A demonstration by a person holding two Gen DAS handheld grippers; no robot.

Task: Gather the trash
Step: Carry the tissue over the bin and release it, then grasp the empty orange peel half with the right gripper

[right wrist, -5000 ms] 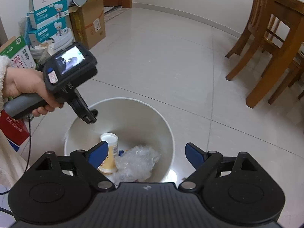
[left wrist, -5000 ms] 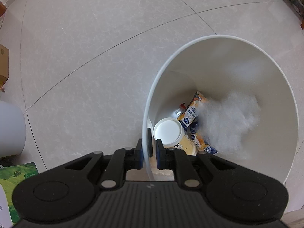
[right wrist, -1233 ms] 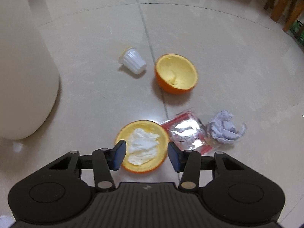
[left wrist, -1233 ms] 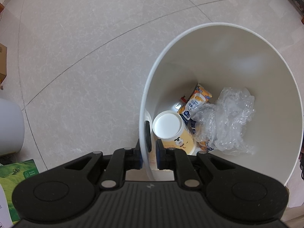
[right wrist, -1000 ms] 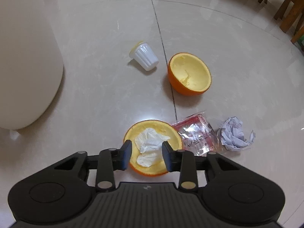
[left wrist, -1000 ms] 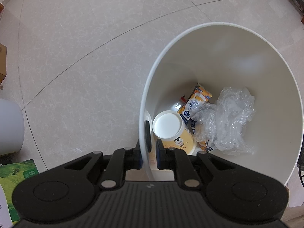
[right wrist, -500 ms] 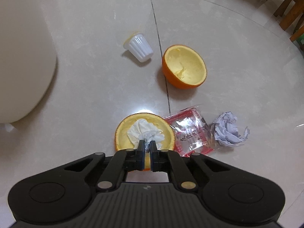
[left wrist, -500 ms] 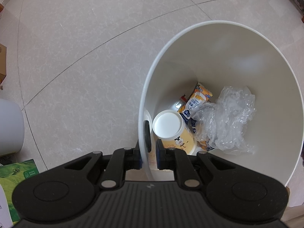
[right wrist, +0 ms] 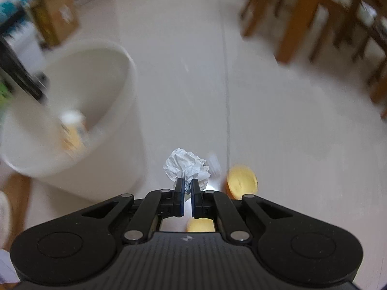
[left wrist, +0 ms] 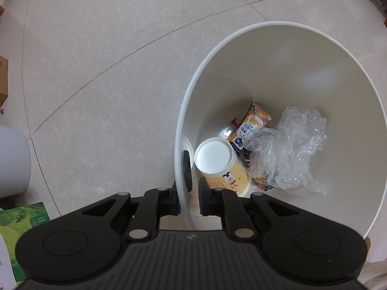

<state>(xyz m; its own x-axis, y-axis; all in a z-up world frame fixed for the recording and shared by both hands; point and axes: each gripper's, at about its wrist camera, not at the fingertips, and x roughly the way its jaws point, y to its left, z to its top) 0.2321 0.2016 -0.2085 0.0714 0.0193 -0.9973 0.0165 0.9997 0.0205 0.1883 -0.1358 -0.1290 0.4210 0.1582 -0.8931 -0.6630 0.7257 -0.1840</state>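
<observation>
A pale tiled floor (left wrist: 101, 67) fills most of both views. On it stands my white bin (left wrist: 314, 77), the largest thing here, tipped toward me so its mouth is easy to reach. My left tongs (left wrist: 188, 193) are pinched narrow on the bin's near rim, one finger inside and one outside; I judge this grip is what keeps the bin tilted and steady.

Down in the bin lie crumpled clear plastic (left wrist: 290, 149), a yellow cup (left wrist: 221, 166) on its side with its white lid facing up, and a small snack wrapper (left wrist: 251, 125).

In the right view, which is blurred, the bin (right wrist: 72, 111) sits to the left, with wooden chair legs (right wrist: 302, 17) far off to the right. My right tongs (right wrist: 186, 188) are closed narrow on a wad of white tissue (right wrist: 186, 165), held in the air, beside the bin but not yet over its mouth. Below, on the floor, is an orange peel half (right wrist: 241, 178), with another (right wrist: 199, 226) under my fingers, not yet collected.
</observation>
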